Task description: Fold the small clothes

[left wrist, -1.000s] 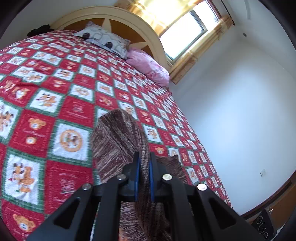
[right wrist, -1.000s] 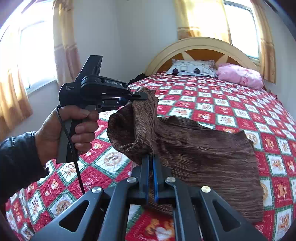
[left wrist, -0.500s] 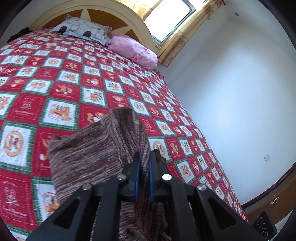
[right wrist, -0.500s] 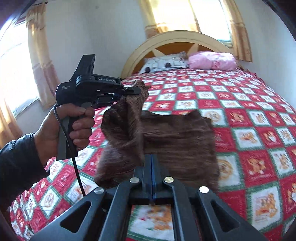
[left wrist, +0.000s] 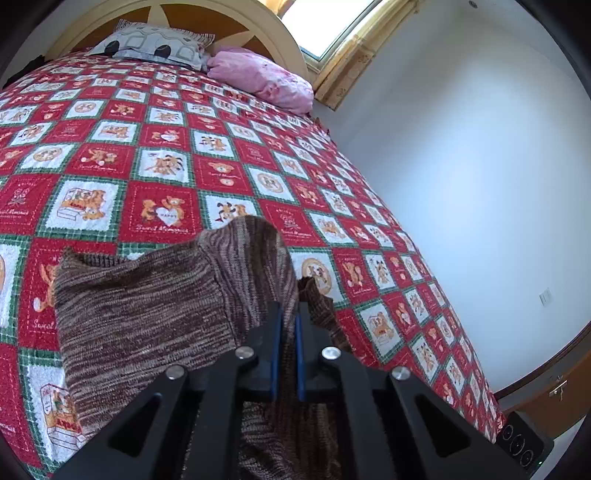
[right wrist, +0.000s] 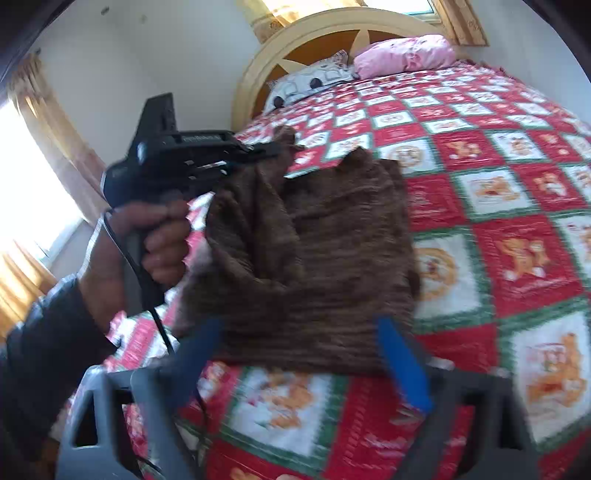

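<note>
A brown knitted garment [left wrist: 147, 310] lies partly folded on the red patchwork bed cover [left wrist: 162, 210]. My left gripper [left wrist: 289, 314] is shut on one edge of it and holds that edge lifted above the bed. In the right wrist view the garment [right wrist: 332, 251] drapes down from the left gripper [right wrist: 273, 151], which a hand holds at the left. My right gripper [right wrist: 299, 328] is open, its blue pads [right wrist: 402, 365] spread wide just in front of the garment's near edge, holding nothing. That view is motion-blurred.
A grey patterned pillow [left wrist: 155, 48] and a pink pillow [left wrist: 262, 79] lie at the cream headboard [left wrist: 236, 18]. A white wall [left wrist: 461, 166] runs along the bed's right side. Curtained windows [right wrist: 33, 177] are on the left.
My right gripper has opened and let go of the garment, then drawn back. The left gripper still holds its edge and has lowered it toward the bed; the garment now lies more folded.
</note>
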A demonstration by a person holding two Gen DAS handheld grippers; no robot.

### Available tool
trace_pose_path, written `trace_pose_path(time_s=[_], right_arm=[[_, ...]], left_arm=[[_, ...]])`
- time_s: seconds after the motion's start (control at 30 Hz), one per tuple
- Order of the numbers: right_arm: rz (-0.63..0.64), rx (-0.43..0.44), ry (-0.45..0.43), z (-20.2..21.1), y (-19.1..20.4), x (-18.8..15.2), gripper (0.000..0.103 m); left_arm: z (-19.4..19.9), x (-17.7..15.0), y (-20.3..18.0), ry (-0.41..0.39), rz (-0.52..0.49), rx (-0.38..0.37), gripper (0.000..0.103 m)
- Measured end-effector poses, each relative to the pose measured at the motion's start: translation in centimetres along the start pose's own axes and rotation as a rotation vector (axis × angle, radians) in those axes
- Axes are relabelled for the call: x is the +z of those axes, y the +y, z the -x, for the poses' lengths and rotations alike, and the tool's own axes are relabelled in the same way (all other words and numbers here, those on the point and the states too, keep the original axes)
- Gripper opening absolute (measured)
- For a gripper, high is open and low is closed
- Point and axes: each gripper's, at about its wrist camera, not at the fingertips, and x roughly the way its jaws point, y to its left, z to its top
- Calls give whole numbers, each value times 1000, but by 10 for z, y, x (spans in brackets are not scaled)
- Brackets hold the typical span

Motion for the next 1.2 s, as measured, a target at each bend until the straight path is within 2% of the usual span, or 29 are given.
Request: trace_pose_path(time_s=[0.07,0.13,0.27,0.3,0.33,0.37,0.4,0.47,0.57,0.77,0.93,1.03,1.17,1.2], right_arm=[[4,34,-12,-5,5,6,90],[0,14,-2,-14,8,12,90],[-15,67,83,-44,6,18,84],[-3,65,101,-51,6,18,65],[17,41,108,-55,8,18,29],[31,29,108,-56,8,17,12],[29,35,99,-53,8,16,8],[30,47,71,-41,8,12,8],[56,21,35,-22,10,7,7],[25,-10,-18,12,-3,-3,7],[-51,-83,9,10,-30,-15,7],[-90,-68,9,8,-38,-17,7],[-61,-91,11,13,-33,-20,7],[-75,-89,15,13,-37,-22,7]], left_arm=[[0,1,-1,3,-2,2,6],[1,1,-2,3,-6,4,6],[0,2,-5,7,-11,2,6],[0,3,-7,9,-16,4,6],[0,3,-9,11,-19,2,5],[-1,3,-11,14,-26,-2,4],[-1,4,-14,16,-32,-4,5],[-3,4,-19,20,-44,-16,4],[-8,3,-29,25,-56,-33,4],[-19,-3,-48,48,-80,-54,4],[-35,-14,-59,71,-149,18,5],[-44,-24,-73,80,-223,44,5],[-48,-24,-86,70,-253,28,5],[-48,-25,-90,67,-269,44,6]])
